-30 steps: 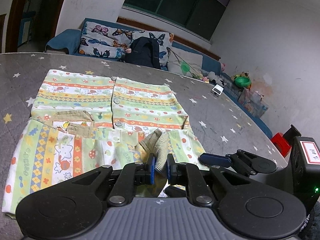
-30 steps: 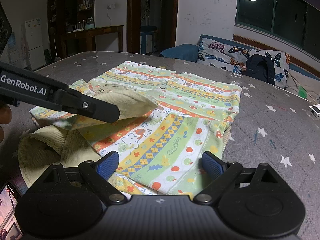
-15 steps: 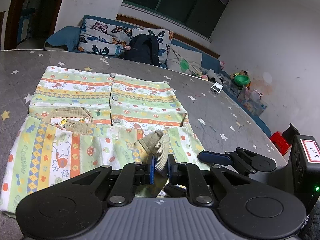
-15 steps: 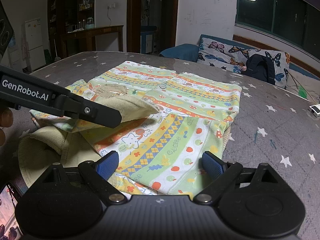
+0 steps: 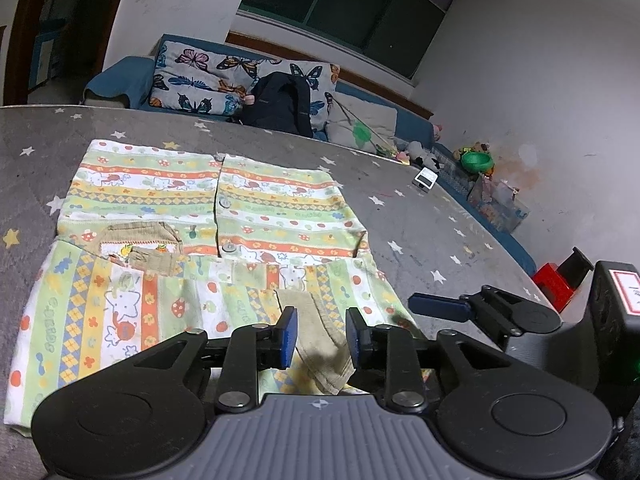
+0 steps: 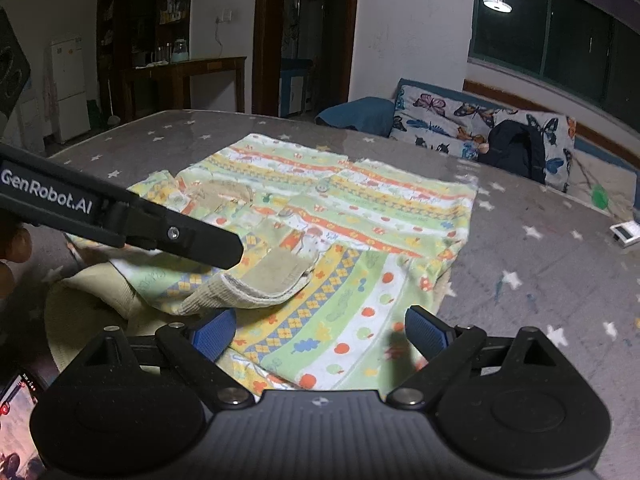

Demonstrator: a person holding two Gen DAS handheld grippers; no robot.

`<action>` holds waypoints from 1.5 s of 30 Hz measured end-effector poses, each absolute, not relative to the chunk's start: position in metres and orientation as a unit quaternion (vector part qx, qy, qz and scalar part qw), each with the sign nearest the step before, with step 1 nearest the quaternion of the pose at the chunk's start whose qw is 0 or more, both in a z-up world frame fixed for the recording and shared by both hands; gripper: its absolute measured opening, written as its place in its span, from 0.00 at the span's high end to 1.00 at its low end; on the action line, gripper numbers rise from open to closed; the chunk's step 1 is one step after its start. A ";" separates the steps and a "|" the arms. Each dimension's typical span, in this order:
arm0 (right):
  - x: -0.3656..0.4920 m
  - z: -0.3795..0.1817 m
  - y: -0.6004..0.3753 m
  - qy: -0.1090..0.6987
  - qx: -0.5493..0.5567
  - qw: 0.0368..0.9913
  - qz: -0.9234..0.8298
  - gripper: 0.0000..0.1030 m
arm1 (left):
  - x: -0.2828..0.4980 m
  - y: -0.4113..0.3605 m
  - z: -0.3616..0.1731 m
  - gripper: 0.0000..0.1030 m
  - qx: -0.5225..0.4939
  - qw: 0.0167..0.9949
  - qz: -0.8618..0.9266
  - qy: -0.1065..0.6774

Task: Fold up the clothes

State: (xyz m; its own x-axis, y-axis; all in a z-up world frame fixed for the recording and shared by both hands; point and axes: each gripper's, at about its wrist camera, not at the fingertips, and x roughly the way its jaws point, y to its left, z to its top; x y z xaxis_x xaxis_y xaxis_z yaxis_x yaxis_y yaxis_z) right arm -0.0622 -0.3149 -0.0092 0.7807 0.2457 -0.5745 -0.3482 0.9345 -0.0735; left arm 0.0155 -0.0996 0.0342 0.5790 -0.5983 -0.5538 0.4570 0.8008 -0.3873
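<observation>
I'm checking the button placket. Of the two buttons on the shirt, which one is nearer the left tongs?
The lower button, just above the folded-over sleeve, is nearer the left tongs; the other button sits farther up the shirt.

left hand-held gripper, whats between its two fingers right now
In the left wrist view, the ribbed beige cuff of the patterned garment lies between the open fingers of the left hand-held gripper, apparently not pinched.

Butterfly pillows [image 5: 208, 76], dark backpack [image 5: 282, 102], white fridge [image 6: 69, 88] behind star-print table [image 5: 420, 232]
</observation>
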 end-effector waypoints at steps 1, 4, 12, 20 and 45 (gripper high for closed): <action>-0.063 -0.007 -0.316 0.291 -0.090 0.939 0.159 0.09 | 0.015 -0.097 0.035 0.72 -0.103 0.883 -0.299 0.345; -0.070 0.000 -0.321 0.289 -0.092 0.940 0.158 0.09 | 0.013 -0.086 0.039 0.72 -0.105 0.888 -0.298 0.335; -0.072 0.027 -0.336 0.266 -0.034 0.951 0.155 0.21 | 0.006 -0.041 0.040 0.73 -0.102 0.907 -0.259 0.315; -0.047 0.008 -0.310 0.319 -0.011 0.928 0.191 0.34 | 0.004 0.002 0.031 0.74 -0.099 0.923 -0.195 0.315; -0.043 0.012 -0.312 0.322 -0.016 0.933 0.160 0.96 | 0.000 0.017 0.014 0.72 -0.065 0.922 -0.179 0.338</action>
